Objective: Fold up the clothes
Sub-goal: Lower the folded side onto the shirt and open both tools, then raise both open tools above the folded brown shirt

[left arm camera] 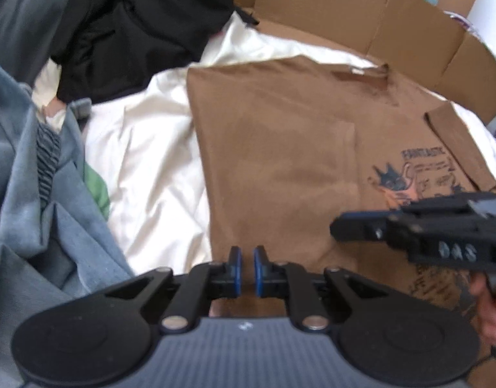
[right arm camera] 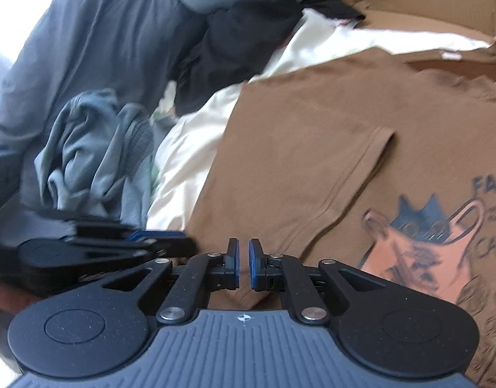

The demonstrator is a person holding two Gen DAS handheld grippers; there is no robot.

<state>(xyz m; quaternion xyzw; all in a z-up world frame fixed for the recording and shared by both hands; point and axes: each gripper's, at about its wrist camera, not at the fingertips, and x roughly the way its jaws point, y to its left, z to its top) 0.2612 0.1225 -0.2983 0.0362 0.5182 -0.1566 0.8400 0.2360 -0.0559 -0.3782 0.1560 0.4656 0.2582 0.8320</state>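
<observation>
Left wrist view shows the brown T-shirt (left arm camera: 280, 148) spread flat on a white sheet (left arm camera: 144, 168), one sleeve folded in over its body, with the left gripper (left arm camera: 247, 270) above its lower edge, blue-padded fingers a narrow slit apart and holding nothing. Right wrist view shows the right gripper (right arm camera: 243, 265) likewise empty, fingers slightly apart, over the same shirt beside a grey-blue garment (right arm camera: 95, 148).

The T-shirt (left arm camera: 280, 148) is brown, printed with a dark blue cat in a salmon-pink mug (right arm camera: 422, 252). Under it lies a cream-white sheet (left arm camera: 144, 161). Left of the T-shirt: a grey-blue garment (left arm camera: 27, 194), a green scrap (left arm camera: 97, 187), black clothing (left arm camera: 128, 35). The cardboard (left arm camera: 393, 16) behind it is tan.
</observation>
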